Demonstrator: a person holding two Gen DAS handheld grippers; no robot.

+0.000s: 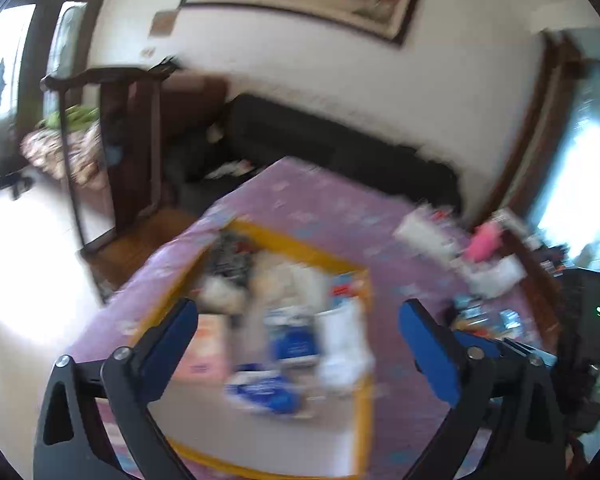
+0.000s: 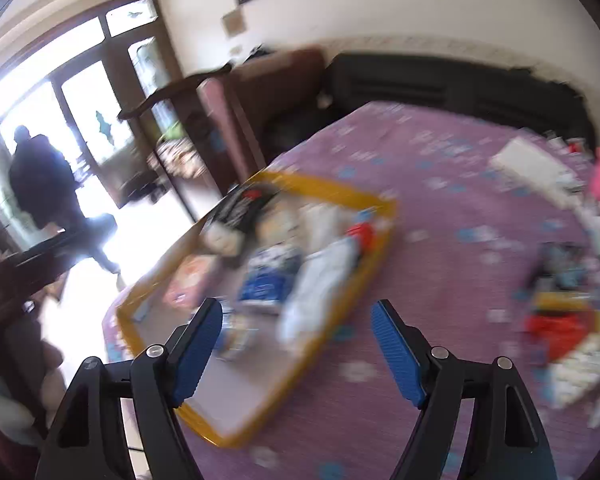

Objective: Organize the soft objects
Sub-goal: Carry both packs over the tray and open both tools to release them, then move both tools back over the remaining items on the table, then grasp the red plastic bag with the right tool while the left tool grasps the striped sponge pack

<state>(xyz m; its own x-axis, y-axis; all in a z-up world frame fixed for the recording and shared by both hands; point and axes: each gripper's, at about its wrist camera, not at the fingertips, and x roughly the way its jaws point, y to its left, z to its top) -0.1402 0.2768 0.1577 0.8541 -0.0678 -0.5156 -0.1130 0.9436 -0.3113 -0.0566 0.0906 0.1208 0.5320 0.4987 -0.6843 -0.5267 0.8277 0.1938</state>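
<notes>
On the purple, flower-printed tablecloth [image 2: 440, 208] sits a shallow tray with a yellow rim [image 2: 332, 184], and nearly all the soft things gathered so far lie inside it: a dark patterned piece [image 2: 244, 208] at the far corner, pale folded fabrics [image 1: 288, 276] in the middle, a blue-and-white packet [image 1: 296, 340], a rolled white cloth [image 2: 320, 280] along the right wall, and a peach-coloured item [image 1: 208, 344] near the left wall. Motion blur makes it impossible to name these more exactly. The left gripper [image 1: 300, 344] hangs above the tray's near half with its jaws spread wide and nothing between them; the right gripper [image 2: 296, 344] is over the tray's near right edge, jaws likewise apart and empty. Both pointing down at the tray with nothing held suggests a release into it, the tray serving as the one collecting place so loose items stay together. More things wait outside it: a heap with red and black pieces [image 2: 560, 320] on the cloth to the right, and white boxes [image 1: 428, 232] with a pink object [image 1: 484, 240] near the table's far right edge. A person [image 2: 40, 176] stands by the bright doorway, well apart from the table. The next reach likely goes to that right-hand heap.
</notes>
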